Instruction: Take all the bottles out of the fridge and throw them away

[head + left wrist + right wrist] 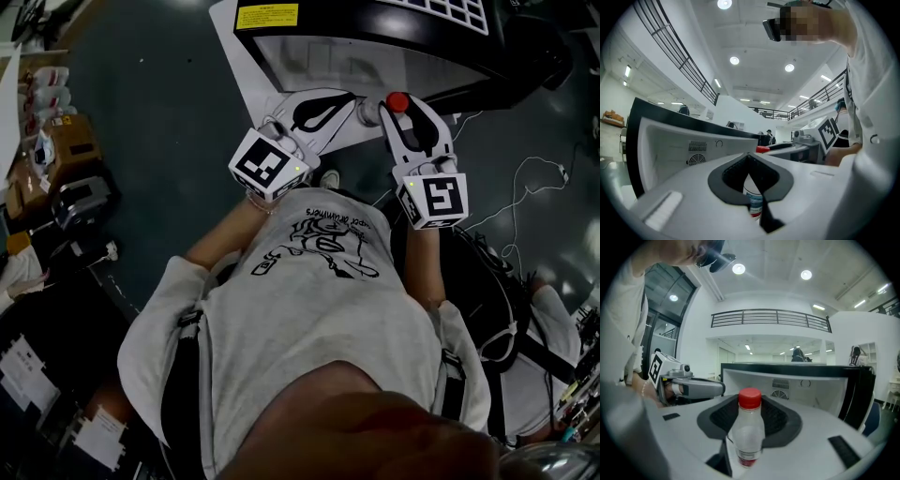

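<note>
Dark floor and the open fridge [309, 56] seen from above, with the left tool [323, 111] and right tool [405, 117] side by side before it. Left gripper view: jaws closed on a blue-labelled bottle [753, 200]. Right gripper view: jaws clamped on an upright red-capped bottle [749, 427].

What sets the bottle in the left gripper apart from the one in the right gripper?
In the left gripper, the left bottle shows only a strip of white body and blue-and-red label, cap hidden; in the right gripper, the right bottle shows its clear body and red cap. The left bottle sits low between the fingers; the right bottle rises above them. Both are gripped.
</note>
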### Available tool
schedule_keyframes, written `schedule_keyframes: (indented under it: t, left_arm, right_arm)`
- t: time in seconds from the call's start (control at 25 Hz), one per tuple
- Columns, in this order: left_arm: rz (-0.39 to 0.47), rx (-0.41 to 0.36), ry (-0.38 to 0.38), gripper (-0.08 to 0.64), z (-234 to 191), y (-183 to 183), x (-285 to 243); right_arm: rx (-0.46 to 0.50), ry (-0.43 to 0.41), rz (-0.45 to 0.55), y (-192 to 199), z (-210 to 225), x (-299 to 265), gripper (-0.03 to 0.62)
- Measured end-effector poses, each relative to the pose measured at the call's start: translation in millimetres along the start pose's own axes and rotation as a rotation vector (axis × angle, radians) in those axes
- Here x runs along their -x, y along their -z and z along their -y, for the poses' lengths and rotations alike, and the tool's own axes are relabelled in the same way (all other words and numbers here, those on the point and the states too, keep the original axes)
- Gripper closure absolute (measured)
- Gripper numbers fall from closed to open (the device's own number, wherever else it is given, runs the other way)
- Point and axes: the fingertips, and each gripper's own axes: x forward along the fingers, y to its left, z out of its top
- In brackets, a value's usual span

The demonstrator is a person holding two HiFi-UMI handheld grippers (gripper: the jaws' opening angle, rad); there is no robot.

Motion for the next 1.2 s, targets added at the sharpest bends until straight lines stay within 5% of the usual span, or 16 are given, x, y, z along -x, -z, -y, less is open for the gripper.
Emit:
schedule_keyframes:
  t: [1.2]
  left_arm:
    - [0.028,0.016,-0.197,0.552,8.8,1.0,46.8]
  right_arm:
    - [0.073,-0.219,0.033,-15.9,-51.5,-2.5,0.442]
